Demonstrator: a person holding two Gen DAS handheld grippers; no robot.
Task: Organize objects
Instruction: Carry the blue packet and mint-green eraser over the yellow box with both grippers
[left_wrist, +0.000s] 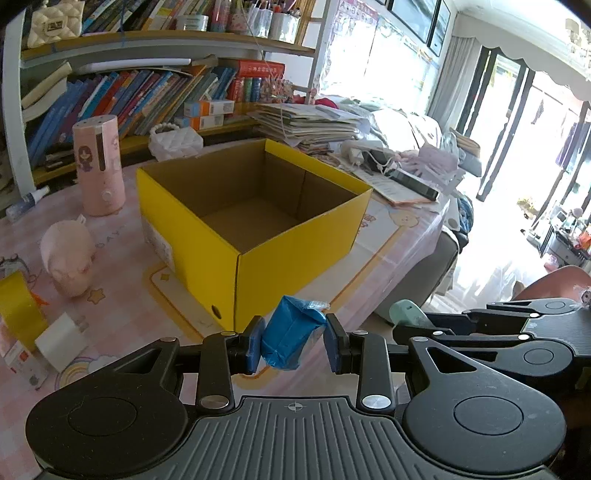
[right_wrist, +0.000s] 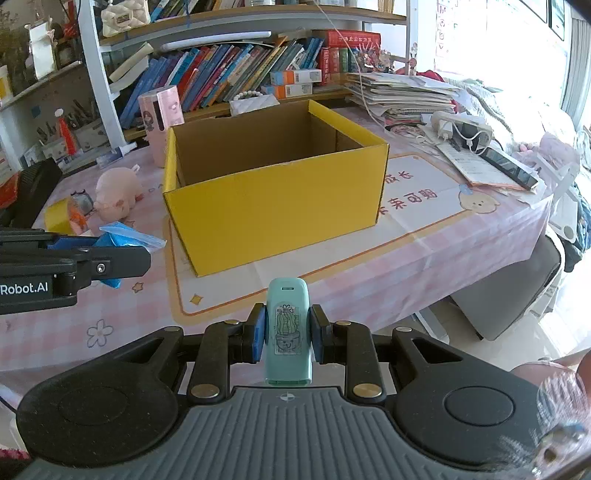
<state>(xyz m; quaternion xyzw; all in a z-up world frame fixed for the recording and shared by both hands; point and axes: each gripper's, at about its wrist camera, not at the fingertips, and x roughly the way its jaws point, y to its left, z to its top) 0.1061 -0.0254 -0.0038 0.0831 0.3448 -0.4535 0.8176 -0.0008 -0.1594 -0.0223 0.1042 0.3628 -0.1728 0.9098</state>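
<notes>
— Left wrist view: the left tongs (left_wrist: 292, 341) are closed on a blue packet (left_wrist: 290, 334), its long axis running up and away between the pads. Where does the yellow box (left_wrist: 295, 254) lie from them?

— Straight ahead and a little beyond, open top up, nothing visible inside it. Its near corner points almost at the packet, which hangs above the counter (left_wrist: 122, 295) just short of that corner.

— And the right tongs (right_wrist: 287, 334)?

— Narrow, clamped on a mint-green device (right_wrist: 287, 332) with a cactus sticker, long axis pointing forward at the box's long yellow wall (right_wrist: 280, 206). That wall stands ahead of it, across a strip of pink cloth.

— Which hand looks nearer?

— Likely the left; its packet sits close to the box corner, while the right hangs back near the counter's edge. Both loads probably need to go forward and over the rim.
</notes>
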